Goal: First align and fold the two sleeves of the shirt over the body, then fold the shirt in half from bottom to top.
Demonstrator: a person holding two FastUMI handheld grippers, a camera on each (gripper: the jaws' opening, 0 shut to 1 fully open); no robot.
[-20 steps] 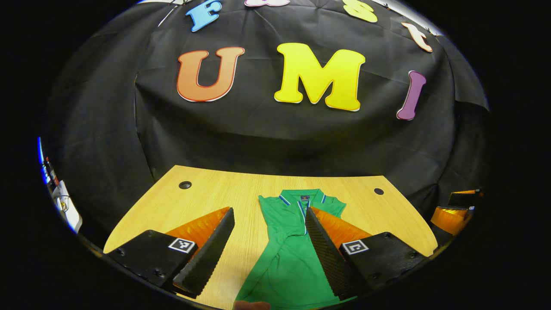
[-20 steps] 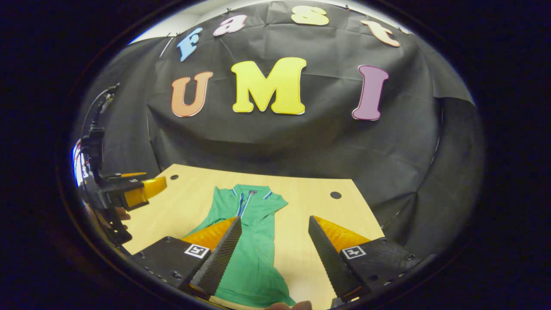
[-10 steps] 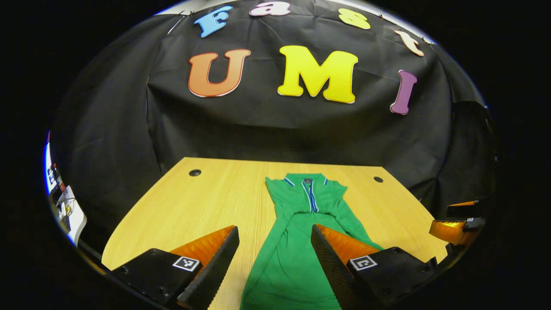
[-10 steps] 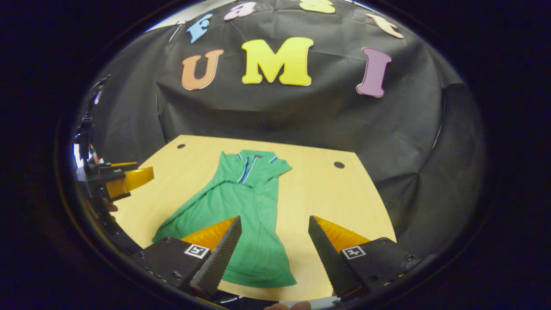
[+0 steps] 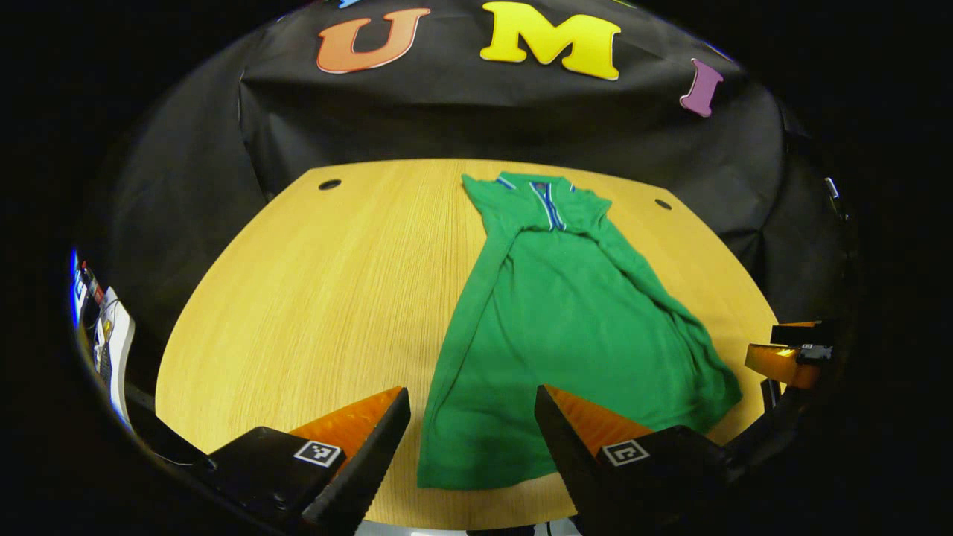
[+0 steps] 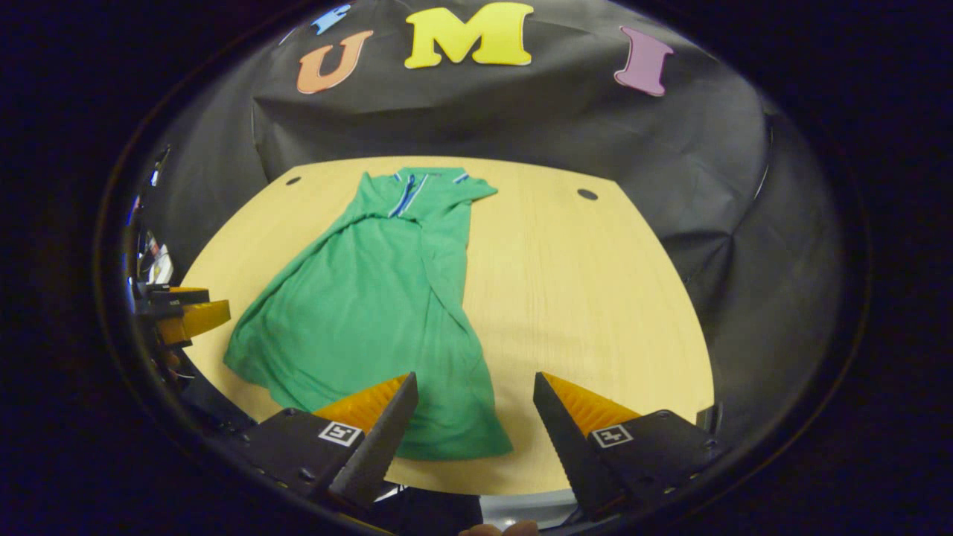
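A black-draped booth encloses a light wooden table (image 5: pixel 313 283). The green short-sleeved polo shirt (image 5: pixel 573 327) lies lengthwise, collar at the far edge, hem at the near edge, sleeves folded in. The left gripper (image 5: pixel 472 432) and the right gripper (image 6: pixel 473 417) hover at that hem, jaws wide and empty, likely placed to take its corners.

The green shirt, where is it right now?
The green shirt lies on the wooden table, collar toward the black wall, hem near the front edge, just ahead of both open grippers.

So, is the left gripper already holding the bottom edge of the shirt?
No, the left gripper is open above the shirt, its fingers apart and gripping nothing.
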